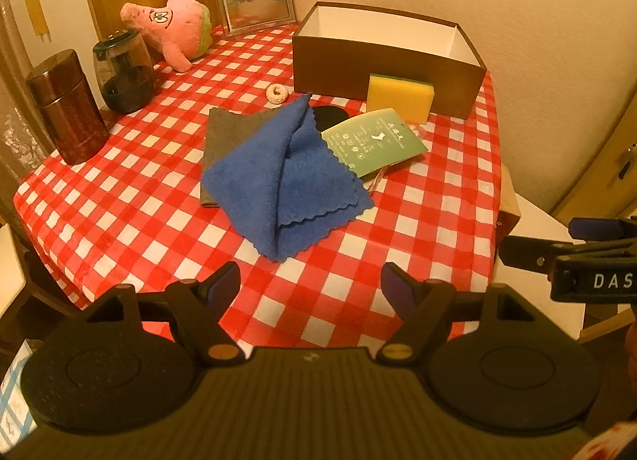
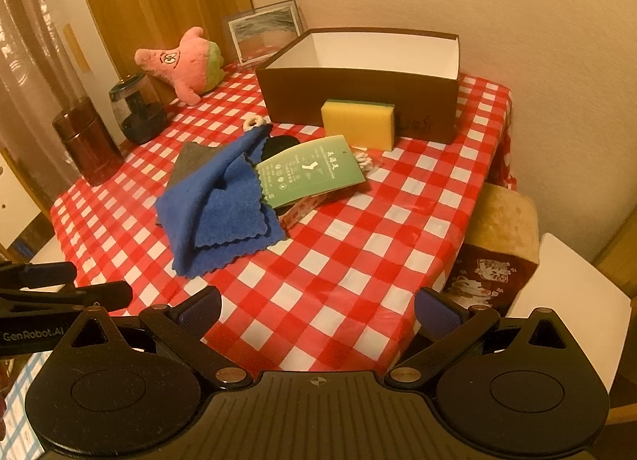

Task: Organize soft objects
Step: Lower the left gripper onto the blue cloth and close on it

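A crumpled blue cloth (image 1: 278,177) (image 2: 223,209) lies mid-table on top of a grey cloth (image 1: 227,129) (image 2: 191,161). A yellow sponge (image 1: 400,96) (image 2: 358,123) leans against an open brown box (image 1: 382,62) (image 2: 358,86). A pink plush toy (image 1: 171,26) (image 2: 181,62) sits at the back left. Socks with a green card (image 1: 374,141) (image 2: 310,171) lie right of the blue cloth. My left gripper (image 1: 310,285) is open and empty at the near table edge. My right gripper (image 2: 318,308) is open and empty over the near right of the table.
A brown canister (image 1: 67,106) (image 2: 87,141) and a glass jar (image 1: 123,70) (image 2: 137,110) stand on the left. A small ring (image 1: 276,94) lies behind the cloths. A picture frame (image 1: 254,0) leans on the wall. A cushion (image 2: 497,229) and white surface (image 2: 569,301) sit right of the table.
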Demonstrator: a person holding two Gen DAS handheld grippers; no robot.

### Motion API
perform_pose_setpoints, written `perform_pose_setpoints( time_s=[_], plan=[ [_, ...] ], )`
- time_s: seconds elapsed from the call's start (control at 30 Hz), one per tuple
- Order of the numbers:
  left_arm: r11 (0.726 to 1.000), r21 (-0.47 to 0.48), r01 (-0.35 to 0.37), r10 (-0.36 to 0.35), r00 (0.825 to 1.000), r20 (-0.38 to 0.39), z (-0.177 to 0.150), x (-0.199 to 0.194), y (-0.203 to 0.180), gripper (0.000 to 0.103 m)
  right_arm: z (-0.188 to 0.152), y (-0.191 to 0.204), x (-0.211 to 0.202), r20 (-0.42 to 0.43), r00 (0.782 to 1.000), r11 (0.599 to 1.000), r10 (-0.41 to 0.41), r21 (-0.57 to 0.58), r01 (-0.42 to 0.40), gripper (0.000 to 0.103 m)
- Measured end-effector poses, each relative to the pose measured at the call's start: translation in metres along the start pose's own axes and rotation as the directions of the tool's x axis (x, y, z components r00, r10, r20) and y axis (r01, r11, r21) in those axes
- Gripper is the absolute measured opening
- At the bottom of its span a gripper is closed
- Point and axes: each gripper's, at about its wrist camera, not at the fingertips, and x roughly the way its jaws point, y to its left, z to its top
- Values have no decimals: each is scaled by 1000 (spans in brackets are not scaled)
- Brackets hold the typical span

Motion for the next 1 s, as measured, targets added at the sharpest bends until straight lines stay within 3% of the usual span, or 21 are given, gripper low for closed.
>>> perform_pose_setpoints(
  time_s=[0.63, 1.0],
  plan=[
    [999, -4, 33, -33, 999, 8, 22, 22, 14, 75, 12, -11, 19, 14, 1000, 999, 7, 34, -8, 103],
    [998, -56, -36, 35, 999, -15, 46, 68, 10, 68, 46, -26, 69, 28, 997, 991, 76, -114, -72, 103]
  ],
)
